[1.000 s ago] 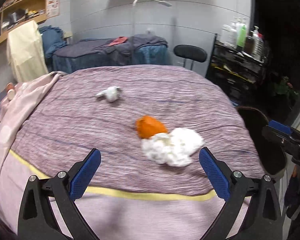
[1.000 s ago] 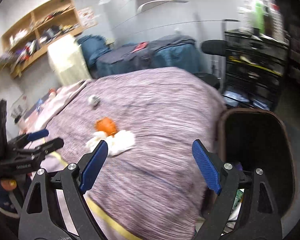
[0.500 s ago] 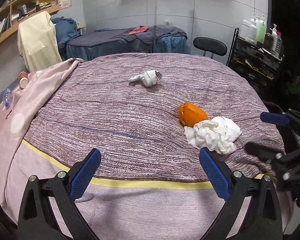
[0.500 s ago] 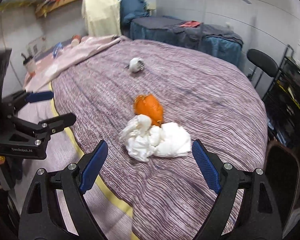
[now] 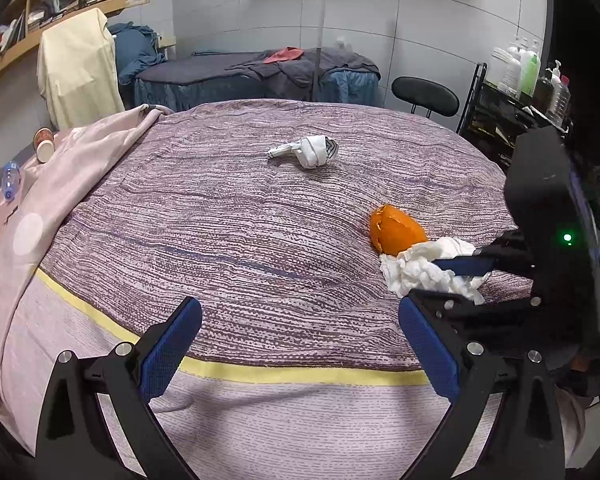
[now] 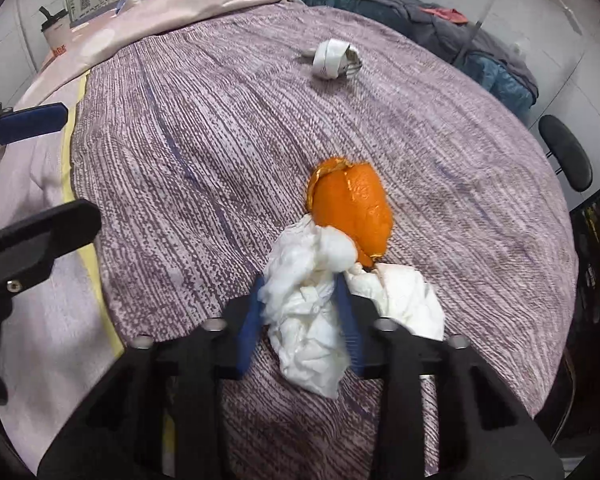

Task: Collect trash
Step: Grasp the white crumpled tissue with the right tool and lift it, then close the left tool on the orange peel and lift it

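In the left wrist view, the left gripper [image 5: 300, 350] is hovering wide and empty over the near edge of the bed [image 5: 228, 240]. Off to its right, the right gripper [image 5: 440, 280] is reaching into the tissue [image 5: 416, 270], which is lying against the peel [image 5: 398, 232]. A wrapper [image 5: 308, 151] is sitting well apart, farther up the bed. That far piece is risking being forgotten while both hands are working near the front edge.

In the right wrist view, the right gripper [image 6: 302, 312] has just been closing, and its pads are now pinching one lobe of the tissue [image 6: 308, 312]. The other lobe is bulging outside the right pad, so the wad may be tearing or unravelling on the lift. The peel [image 6: 352, 210] is touching the tissue, possibly resting on its edge, though the overlap is hard to read; pulling up could be dragging or rolling the peel off the bed.
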### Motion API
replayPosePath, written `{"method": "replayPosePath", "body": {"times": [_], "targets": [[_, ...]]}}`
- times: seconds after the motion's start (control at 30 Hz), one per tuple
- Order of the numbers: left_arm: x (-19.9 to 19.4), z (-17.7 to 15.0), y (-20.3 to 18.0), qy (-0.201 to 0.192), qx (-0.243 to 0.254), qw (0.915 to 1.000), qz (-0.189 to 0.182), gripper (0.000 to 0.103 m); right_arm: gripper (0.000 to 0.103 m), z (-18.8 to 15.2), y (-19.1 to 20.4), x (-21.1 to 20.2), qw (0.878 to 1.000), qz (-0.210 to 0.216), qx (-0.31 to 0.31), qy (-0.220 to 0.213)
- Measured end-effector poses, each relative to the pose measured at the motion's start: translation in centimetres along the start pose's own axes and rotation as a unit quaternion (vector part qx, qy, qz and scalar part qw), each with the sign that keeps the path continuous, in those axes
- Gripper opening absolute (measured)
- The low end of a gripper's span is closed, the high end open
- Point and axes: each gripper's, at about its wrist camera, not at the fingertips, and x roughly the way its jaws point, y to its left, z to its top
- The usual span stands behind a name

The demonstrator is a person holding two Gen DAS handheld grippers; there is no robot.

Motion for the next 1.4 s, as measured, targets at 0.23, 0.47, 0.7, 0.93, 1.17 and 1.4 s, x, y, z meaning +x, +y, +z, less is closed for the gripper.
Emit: {"method": "replayPosePath", "body": {"times": [0.23, 0.47, 0.7, 0.93, 1.17, 1.4], "targets": [[0.9, 0.3, 0.0, 0.009, 0.003, 0.9999, -0.004, 0.097, 0.022, -1.6, -3.0, -4.4, 0.994, 0.032, 0.069, -0.083], [2.4, 1.6, -2.1, 0.022, 0.02, 0.9989, -0.037, 0.097, 0.022, -4.4, -6.8, -9.9, 0.978, 0.019, 0.147, -0.148], [4.5, 2.4, -5.8, 0.047, 0.056, 0.9946, -0.073, 0.097, 0.022, -8.0, -10.1, -11.7, 0.968, -0.003, 0.199, -0.156], [7.6, 4.5, -7.2, 0.08, 0.051, 0.9922, -0.081, 0.095, 0.022, -10.7, -10.9, -11.6, 0.962, -0.002, 0.226, -0.155], [11.4, 5.9, -8.1, 0.132, 0.022, 0.988, -0.078, 0.088, 0.022, -12.6, -11.7, -11.0, 0.957, 0.002, 0.25, -0.151], [13.2, 6.3, -9.9, 0.154, 0.042, 0.9854, -0.058, 0.084, 0.022, -14.3, -12.6, -10.8, 0.951, 0.005, 0.272, -0.15]]}}
